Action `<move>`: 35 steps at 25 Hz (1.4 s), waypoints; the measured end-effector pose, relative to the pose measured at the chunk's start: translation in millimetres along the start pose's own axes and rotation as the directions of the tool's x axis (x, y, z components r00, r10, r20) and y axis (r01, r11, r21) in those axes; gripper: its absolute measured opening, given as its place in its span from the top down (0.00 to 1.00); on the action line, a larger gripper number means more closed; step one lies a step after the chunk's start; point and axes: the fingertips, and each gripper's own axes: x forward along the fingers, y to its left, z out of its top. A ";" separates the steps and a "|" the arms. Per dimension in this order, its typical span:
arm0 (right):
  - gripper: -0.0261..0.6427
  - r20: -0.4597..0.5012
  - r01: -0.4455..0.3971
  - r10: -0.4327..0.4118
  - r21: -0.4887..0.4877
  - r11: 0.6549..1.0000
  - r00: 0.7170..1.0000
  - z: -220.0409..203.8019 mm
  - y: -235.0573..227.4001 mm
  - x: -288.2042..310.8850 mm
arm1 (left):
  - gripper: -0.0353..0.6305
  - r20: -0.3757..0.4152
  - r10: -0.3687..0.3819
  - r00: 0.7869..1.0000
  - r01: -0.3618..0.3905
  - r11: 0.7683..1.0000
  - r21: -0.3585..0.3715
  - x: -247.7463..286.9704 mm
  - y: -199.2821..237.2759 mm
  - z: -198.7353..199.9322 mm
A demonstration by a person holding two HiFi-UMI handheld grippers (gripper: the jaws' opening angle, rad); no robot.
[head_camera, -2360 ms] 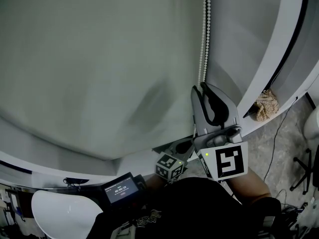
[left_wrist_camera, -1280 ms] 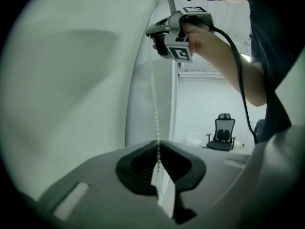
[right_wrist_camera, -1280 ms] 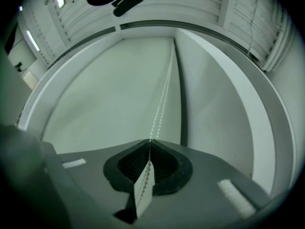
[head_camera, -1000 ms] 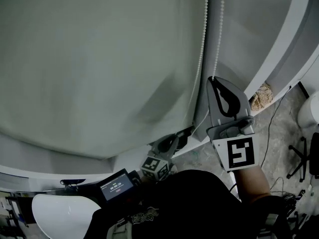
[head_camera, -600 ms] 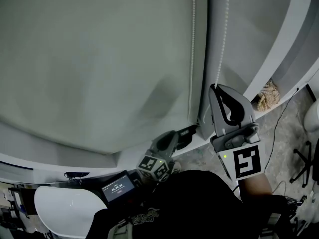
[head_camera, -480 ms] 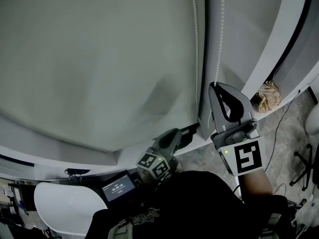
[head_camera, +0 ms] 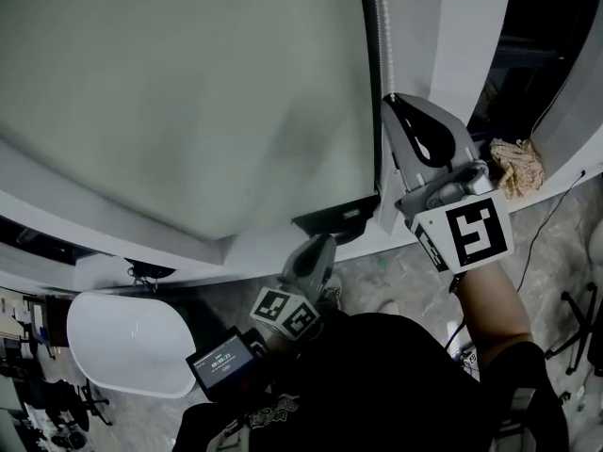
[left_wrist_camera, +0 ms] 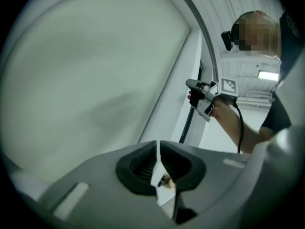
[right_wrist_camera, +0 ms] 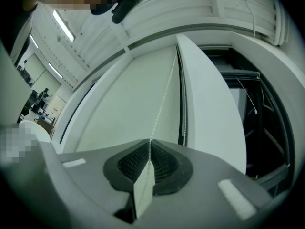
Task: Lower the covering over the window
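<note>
Grey-green fabric filled most of the head view: the blind hung flat over the window, its lower edge low down near the sill. The bead chain ran along the blind's right edge, its long axis straight up and down, from the top of the picture to my right gripper, which was raised to it. My left gripper sat lower, near the sill, touching nothing I could see. I judged I was partway through a hand-over-hand haul, with the covering most of the way down.

From the left gripper view, the pads were drawn together after just closing, and I saw no chain between them, only a sliver of background below. The right gripper showed across the frame against the white window frame, well apart from this one.

From the right gripper view, the jaws were clenched on the bead chain. It rose out of the pinch as one taut line toward the head of the window, while a second strand hung just beside it against the frame edge.

Next, I reckoned, came a straight downward draw along the chain's line. My left jaws would have to part before they could take the same strand for the following pull.
</note>
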 end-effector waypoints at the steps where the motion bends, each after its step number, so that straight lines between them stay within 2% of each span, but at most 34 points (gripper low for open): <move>1: 0.93 0.023 0.007 -0.007 0.004 1.000 1.000 3.0 -2.0 -4.9 | 0.91 -0.009 0.017 1.000 -0.017 1.000 0.002 -8.8 -3.0 -5.9; 3: 0.92 0.059 0.024 -0.026 0.037 0.999 0.998 1.4 -1.7 -16.1 | 0.91 -0.026 0.048 0.999 -0.048 0.999 0.004 -27.2 -5.8 -13.2; 5: 0.90 0.061 0.039 -0.046 0.120 0.992 0.997 -12.9 3.3 -27.0 | 0.91 -0.031 0.066 0.997 -0.066 0.998 0.004 -43.6 -5.8 -13.6; 8: 0.90 -0.033 0.052 -0.044 0.265 0.963 0.998 -58.0 19.8 -43.2 | 0.91 -0.031 0.079 0.996 -0.079 0.997 -0.015 -62.1 -4.1 -13.6; 11: 0.91 -0.164 0.083 -0.016 0.409 0.909 0.986 -108.4 46.4 -69.7 | 0.91 -0.044 0.072 0.996 -0.073 0.997 -0.034 -82.4 -6.6 -16.6; 13: 0.92 -0.224 0.112 0.005 0.504 0.856 0.975 -130.7 71.1 -90.9 | 0.91 -0.055 0.047 0.997 -0.049 0.999 -0.024 -99.5 -8.8 -18.9; 15: 0.93 -0.270 0.129 0.033 0.561 0.818 0.962 -145.7 106.4 -113.0 | 0.91 -0.067 0.018 0.998 -0.019 1.000 -0.009 -120.8 -9.2 -24.0; 19: 0.95 -0.342 0.160 0.070 0.598 0.785 0.937 -159.0 190.7 -153.1 | 0.91 -0.095 -0.035 0.995 0.037 0.999 0.022 -170.8 -3.8 -28.9; 23: 0.95 -0.385 0.179 0.103 0.629 0.756 0.917 -155.1 275.2 -187.4 | 0.91 -0.133 -0.027 0.991 0.031 0.999 0.028 -229.4 5.5 -31.6; 26: 0.95 -0.409 0.174 0.148 0.651 0.739 0.901 -150.4 326.2 -208.6 | 0.91 -0.156 -0.036 0.987 0.037 0.999 0.006 -261.9 4.2 -41.2; 30: 0.95 -0.409 0.111 0.217 0.643 0.758 0.886 -134.7 367.2 -230.3 | 0.91 -0.165 -0.046 0.985 0.047 0.999 0.001 -285.1 -11.0 -49.8; 35: 0.95 -0.373 0.017 0.280 0.626 0.779 0.885 -113.1 384.2 -256.5 | 0.91 -0.127 -0.017 0.992 0.021 0.999 0.035 -300.2 -40.6 -49.0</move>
